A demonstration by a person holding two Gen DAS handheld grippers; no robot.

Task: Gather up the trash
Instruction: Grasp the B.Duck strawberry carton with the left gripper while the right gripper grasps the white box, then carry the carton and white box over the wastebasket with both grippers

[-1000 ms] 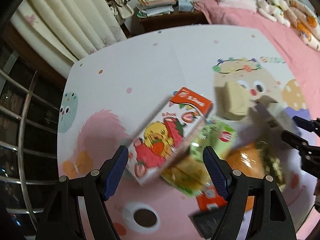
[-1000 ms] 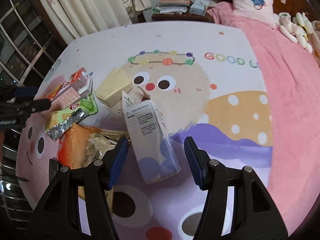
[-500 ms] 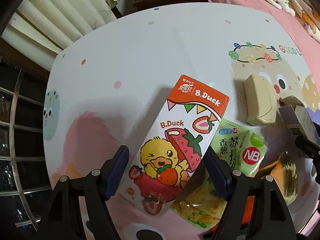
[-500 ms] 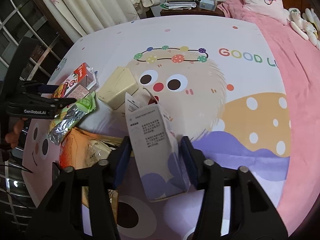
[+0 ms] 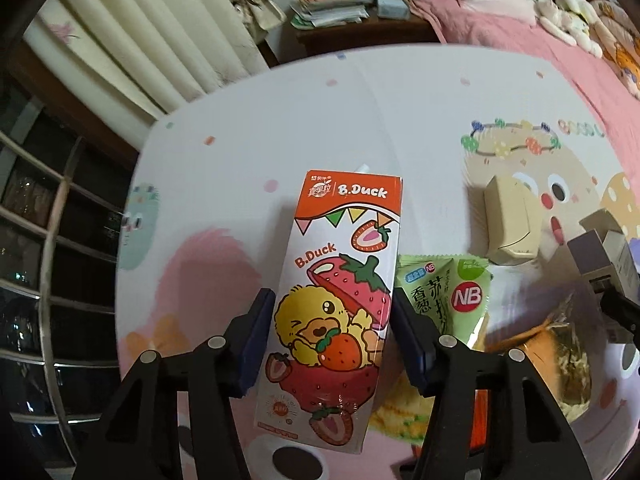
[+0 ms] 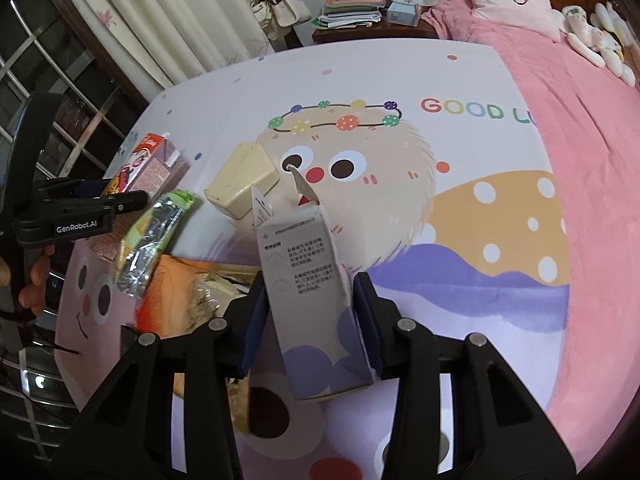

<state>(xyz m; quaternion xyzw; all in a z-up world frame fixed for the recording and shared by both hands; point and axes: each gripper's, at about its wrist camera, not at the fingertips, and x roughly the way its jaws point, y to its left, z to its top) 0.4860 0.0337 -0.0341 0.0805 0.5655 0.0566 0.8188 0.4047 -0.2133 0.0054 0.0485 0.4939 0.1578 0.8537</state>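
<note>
Cartoon-print tabletop (image 6: 460,80): left tongs (image 5: 332,336) clamp the B.Duck carton (image 5: 340,300), right tongs (image 6: 310,320) the grey carton (image 6: 308,280); thin walls could buckle and slip.

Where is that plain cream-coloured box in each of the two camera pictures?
Left wrist view: cream box lies right of centre, beyond the green snack packet.
Right wrist view: cream box lies left of centre, beyond the packet.
Shared landmark: the printed red nose beside it.

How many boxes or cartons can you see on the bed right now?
3. The B.Duck carton sits between the left gripper pads, the grey-purple box between the right gripper pads, and the beige box lies loose beyond them. Wrappers could hide more.
</note>
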